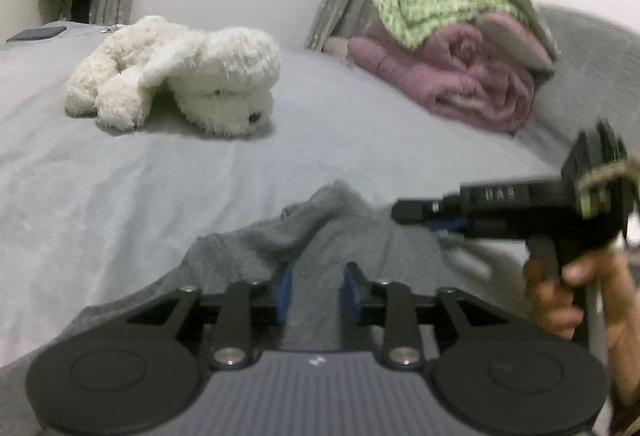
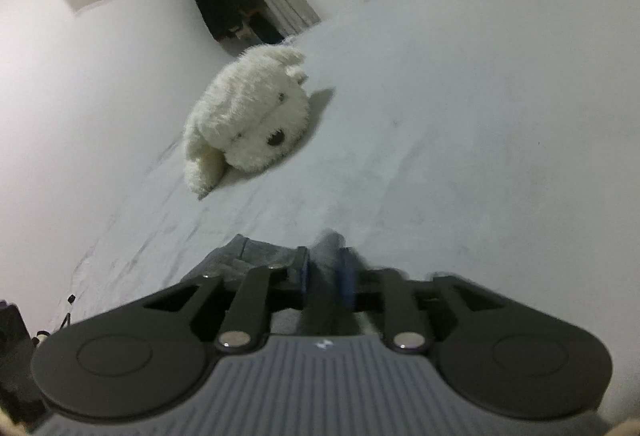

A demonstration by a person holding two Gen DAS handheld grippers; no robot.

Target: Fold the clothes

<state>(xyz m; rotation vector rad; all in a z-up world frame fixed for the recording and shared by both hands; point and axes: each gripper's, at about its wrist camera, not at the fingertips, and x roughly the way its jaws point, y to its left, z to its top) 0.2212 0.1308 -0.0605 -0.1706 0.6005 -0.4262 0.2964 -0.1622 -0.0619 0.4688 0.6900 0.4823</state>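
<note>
Grey garment [image 1: 320, 236] lies bunched on the bed [image 1: 160, 176], on the near side of the white plush dog [image 1: 180, 76]. Left gripper [image 1: 318, 290] hangs over it, blue pads parted with cloth showing between them. Right gripper [image 2: 326, 272] pinches a raised fold of the same garment, just beside the left. Beyond the dog, toward the wall, a pink quilt [image 1: 460, 76] sits under a green checked cloth [image 1: 432, 4].
</note>
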